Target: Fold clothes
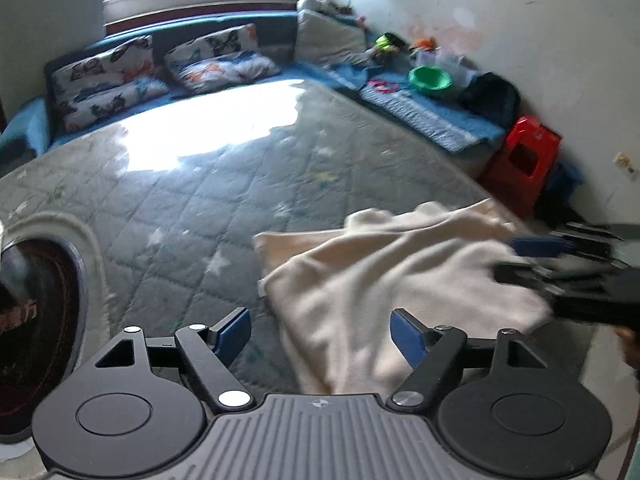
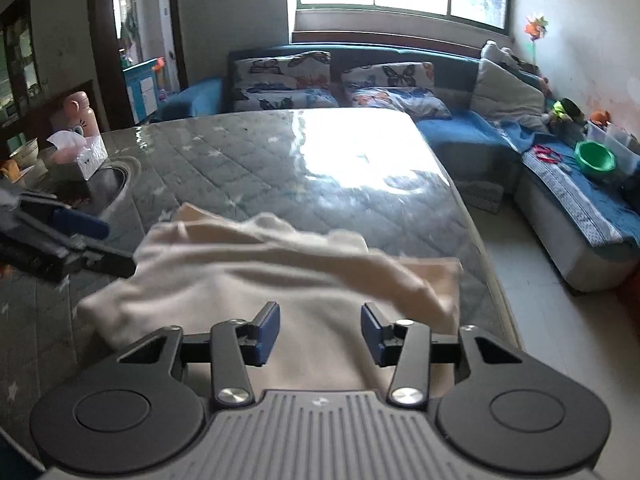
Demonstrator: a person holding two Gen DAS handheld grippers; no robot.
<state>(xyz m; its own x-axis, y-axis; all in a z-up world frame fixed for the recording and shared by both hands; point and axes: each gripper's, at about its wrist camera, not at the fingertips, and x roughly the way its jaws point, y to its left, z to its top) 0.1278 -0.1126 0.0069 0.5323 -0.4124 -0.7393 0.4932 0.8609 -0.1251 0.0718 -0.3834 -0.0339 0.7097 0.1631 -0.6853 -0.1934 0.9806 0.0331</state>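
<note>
Between the blue pads of the left gripper (image 1: 320, 334) nothing is caught: jaws stand wide apart, hovering above the near left edge of the cream cloth (image 1: 400, 280), which spreads forward and to the right of them. Right gripper (image 2: 320, 334) hangs directly over the cloth's near portion, jaws parted more narrowly, pads clear of the fabric, nothing clamped.

Key relation: the cloth lies below and ahead of both pairs of tongs, at the near right corner of the quilted table cover (image 1: 200, 184). Its long axis seems to run across both views, roughly from one gripper toward the other. Right gripper sits squarely above the fabric; left is off its edge, partly over bare cover. My reading: the right hand is better placed for the next pinch, and the left would need to shift rightward onto the hem.

Cloth: soft, thick, fleecy or knit, pale cream, already doubled, with a rumpled ridge along its far side and a flatter layer showing beneath. Motion blur hides the seams, so the garment type cannot be told.

Cover: grey-green, diamond-stitched, small star prints, under a glossy sheet catching window glare. A round cut-out (image 2: 116, 180) sits on the cover well left of the cloth. Beyond the cover's far end, butterfly pillows (image 2: 288, 80) rest on a blue sofa.
</note>
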